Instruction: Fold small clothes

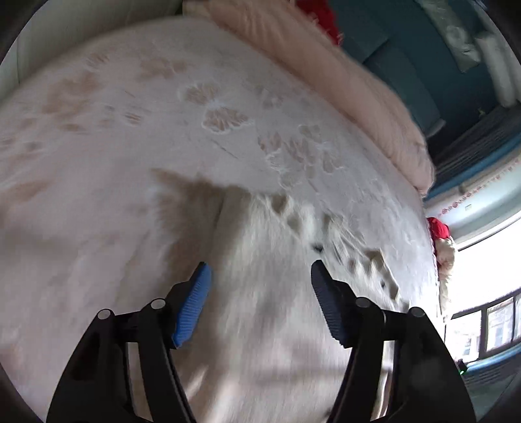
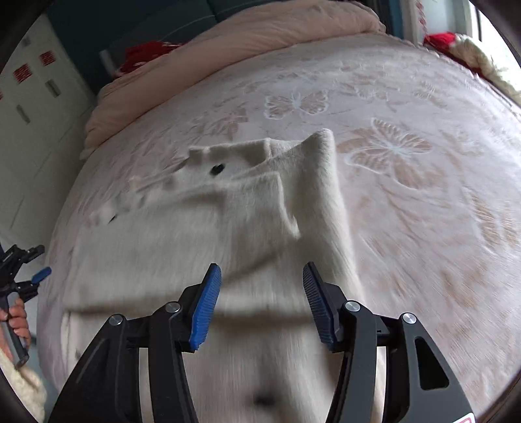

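Both grippers, left point(image 1: 260, 283) and right point(image 2: 262, 281), gape above the cream garment point(image 2: 228, 227); its plush pile may slip, undoing the fold.

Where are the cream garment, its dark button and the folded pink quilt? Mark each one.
cream garment point(image 2: 247, 234): right wrist view, on its flat middle panel.
dark button point(image 2: 217, 169): right wrist view, on the button's face.
folded pink quilt point(image 2: 260, 29): right wrist view, on its upper surface.
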### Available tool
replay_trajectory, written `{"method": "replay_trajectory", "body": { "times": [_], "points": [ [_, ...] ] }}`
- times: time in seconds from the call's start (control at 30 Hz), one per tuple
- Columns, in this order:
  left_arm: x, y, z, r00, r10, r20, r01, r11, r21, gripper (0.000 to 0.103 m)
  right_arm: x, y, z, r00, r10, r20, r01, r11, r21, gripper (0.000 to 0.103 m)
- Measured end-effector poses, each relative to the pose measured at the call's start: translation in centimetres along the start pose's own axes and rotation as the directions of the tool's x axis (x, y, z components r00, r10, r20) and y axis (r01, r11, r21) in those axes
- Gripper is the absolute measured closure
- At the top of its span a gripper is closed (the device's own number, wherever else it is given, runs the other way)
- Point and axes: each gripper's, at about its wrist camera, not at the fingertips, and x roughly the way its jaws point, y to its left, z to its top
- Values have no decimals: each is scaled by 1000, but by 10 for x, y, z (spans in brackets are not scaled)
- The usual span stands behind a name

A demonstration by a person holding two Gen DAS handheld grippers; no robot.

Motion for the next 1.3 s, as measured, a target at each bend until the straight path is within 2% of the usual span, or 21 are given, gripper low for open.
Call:
{"method": "replay_trajectory", "body": {
  "times": [0.1, 0.13, 0.17, 0.2, 0.23, 0.3, 0.37, 0.4, 0.43, 0.5, 0.57, 0.63, 0.77, 0.83, 0.9, 1.0, 1.03, 1.1, 1.13, 1.2, 1.3],
  "points": [
    [62, 13, 27, 998, 28, -54, -34, 992, -125, 42, 39, -2, 14, 1000, 12, -26, -10, 997, 72, 52],
    [77, 21, 32, 997, 18, -76, -31, 986, -167, 63, 44, 1, 16, 1000, 16, -19, -14, 997, 76, 72],
    [91, 28, 35, 996, -2, -94, -17, 979, -203, 91, 47, 7, 20, 1000, 30, -7, -29, 998, 58, 94],
    [95, 28, 36, 995, -12, -99, -9, 978, -208, 91, 44, 14, 24, 998, 56, 7, -56, 998, 42, 94],
    [89, 22, 41, 998, -28, -61, 16, 984, -179, 92, 34, 20, 28, 995, 86, 54, -88, 995, 37, 95],
    [62, 3, 45, 998, -44, 50, 47, 998, -44, 93, 3, 34, 37, 976, 147, 162, -148, 989, -8, 95],
    [51, 1, 43, 994, -56, 99, 56, 998, 2, 93, -9, 36, 39, 967, 130, 221, -122, 991, -49, 95],
    [55, 4, 42, 995, -27, 96, 27, 1000, 6, 93, 6, 31, 37, 978, 81, 191, -71, 996, -55, 95],
    [69, 12, 41, 996, 45, 71, -45, 999, 10, 93, 24, 24, 34, 989, 35, 147, -27, 998, -54, 95],
    [89, 26, 35, 995, 97, 25, -97, 995, -2, 91, 67, 7, 20, 1000, -17, 23, 18, 1000, -26, 95],
    [82, 30, 32, 998, 45, 48, -44, 999, -20, 85, 59, 6, 16, 998, -7, 69, 9, 1000, -27, 92],
    [59, 30, 29, 997, 13, 74, -9, 999, -50, 83, 41, 12, 18, 998, -15, 68, 16, 1000, -13, 86],
    [-19, 22, -5, 988, -52, 146, 47, 998, 36, 66, -4, 22, 5, 988, -45, 148, 51, 998, -39, 84],
    [-41, 18, -34, 988, -80, 129, 71, 995, 73, 65, -21, 25, -6, 986, 33, 164, -26, 999, -47, 84],
    [-47, 14, -74, 990, -111, 82, 105, 991, 77, 65, -24, 42, -23, 986, 108, 129, -101, 993, -62, 85],
    [-23, 11, -118, 989, -146, -20, 146, 988, 48, 69, -14, 79, -43, 976, 206, 65, -200, 975, -97, 89],
    [-10, 14, -127, 995, -101, -26, 102, 993, 52, 74, -10, 91, -48, 976, 214, 45, -207, 971, -119, 89],
    [8, 31, -124, 1000, 4, 4, -4, 1000, 20, 94, -6, 109, -57, 975, 220, 16, -215, 963, -163, 89],
    [12, 49, -118, 1000, 0, 21, 1, 999, -37, 102, -5, 113, -60, 977, 211, 10, -205, 961, -186, 89],
    [10, 69, -108, 998, -47, 35, 50, 993, -109, 102, -4, 109, -62, 986, 167, 9, -161, 965, -208, 89],
    [2, 63, -102, 999, -8, 53, 11, 999, -53, 102, -8, 90, -67, 990, 138, 1, -136, 977, -164, 89]
  ]
}}
